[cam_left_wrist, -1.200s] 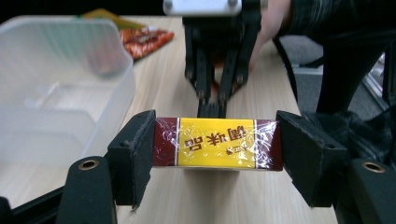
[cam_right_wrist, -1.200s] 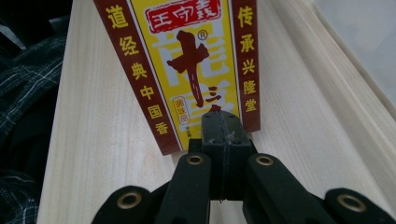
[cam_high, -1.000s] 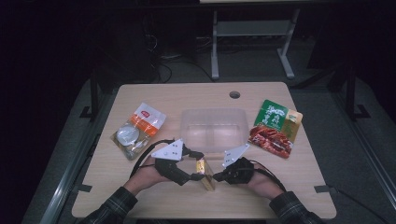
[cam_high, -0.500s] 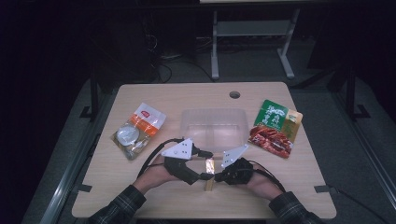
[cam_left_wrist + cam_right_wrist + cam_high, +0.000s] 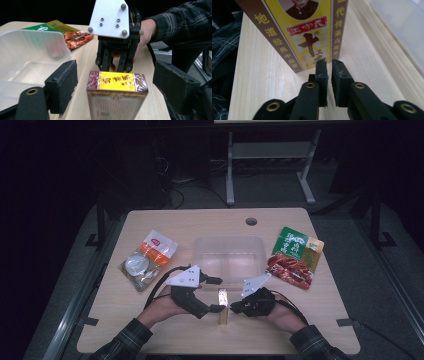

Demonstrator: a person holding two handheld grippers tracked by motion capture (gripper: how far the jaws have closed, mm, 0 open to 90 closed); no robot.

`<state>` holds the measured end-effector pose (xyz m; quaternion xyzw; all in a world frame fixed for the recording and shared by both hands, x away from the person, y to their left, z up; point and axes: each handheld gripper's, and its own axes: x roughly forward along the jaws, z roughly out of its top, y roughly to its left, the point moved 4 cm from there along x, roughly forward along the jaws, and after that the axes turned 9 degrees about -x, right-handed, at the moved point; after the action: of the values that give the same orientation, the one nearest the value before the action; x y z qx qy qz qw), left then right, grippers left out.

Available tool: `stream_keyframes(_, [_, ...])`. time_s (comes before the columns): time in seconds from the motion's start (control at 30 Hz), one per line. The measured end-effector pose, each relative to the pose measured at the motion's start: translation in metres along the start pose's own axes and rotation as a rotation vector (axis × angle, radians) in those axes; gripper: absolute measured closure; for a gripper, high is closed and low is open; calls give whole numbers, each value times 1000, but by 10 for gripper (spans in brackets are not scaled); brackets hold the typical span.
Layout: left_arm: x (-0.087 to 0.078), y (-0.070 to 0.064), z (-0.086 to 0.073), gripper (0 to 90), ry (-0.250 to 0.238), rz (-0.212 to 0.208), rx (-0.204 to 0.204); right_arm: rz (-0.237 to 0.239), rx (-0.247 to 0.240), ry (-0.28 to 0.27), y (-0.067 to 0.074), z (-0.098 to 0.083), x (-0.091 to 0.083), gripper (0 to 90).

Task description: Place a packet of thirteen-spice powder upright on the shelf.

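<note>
Wood table (image 5: 150, 325) — grommet hole (image 5: 251, 221) — dark room

High view looks down over table (image 5: 310, 320); both gripper views close, facing each other (sharing box (image 5: 116, 100)).

Mid-frame in the high view, a clear plastic tub (image 5: 228, 251) sits on the wooden table (image 5: 150, 227). Left of it lies an orange-and-white packet (image 5: 148, 258), perhaps holding something round. At the right, a green packet (image 5: 295, 245) touches a red one (image 5: 290, 269). A grey metal stand (image 5: 270, 155) stands on the floor at upper centre.
</note>
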<state>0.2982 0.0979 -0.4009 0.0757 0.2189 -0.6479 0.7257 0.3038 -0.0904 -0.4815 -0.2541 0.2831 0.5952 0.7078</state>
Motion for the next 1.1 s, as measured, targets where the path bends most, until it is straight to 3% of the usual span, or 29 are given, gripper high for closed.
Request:
stream_keyframes(0.03, [-4, 0, 0, 180, 1, 6, -2, 0, 23, -3, 1, 0, -2, 788])
stream_keyframes(0.23, [-25, 2, -7, 161, 26, 61, -20, -2, 41, -18, -2, -6, -11, 619])
stream_keyframes(0.47, [-38, 5, -35, 161, 93, 133, -48, 12, 31, -29, -2, -10, -23, 441])
stream_keyframes(0.6, [-40, 7, -54, 157, 156, 170, -72, 2, 24, -48, -3, -6, -34, 350])
stream_keyframes(0.8, [-45, 11, -73, 155, 217, 223, -112, 35, 56, -133, -3, 6, -56, 285])
stream_keyframes(0.93, [-46, 14, -85, 149, 254, 242, -167, 34, 31, -149, 0, 18, -67, 251])
stream_keyframes(1.1, [-48, 11, -95, 149, 290, 249, -177, 25, -14, -171, 3, 38, -74, 187])
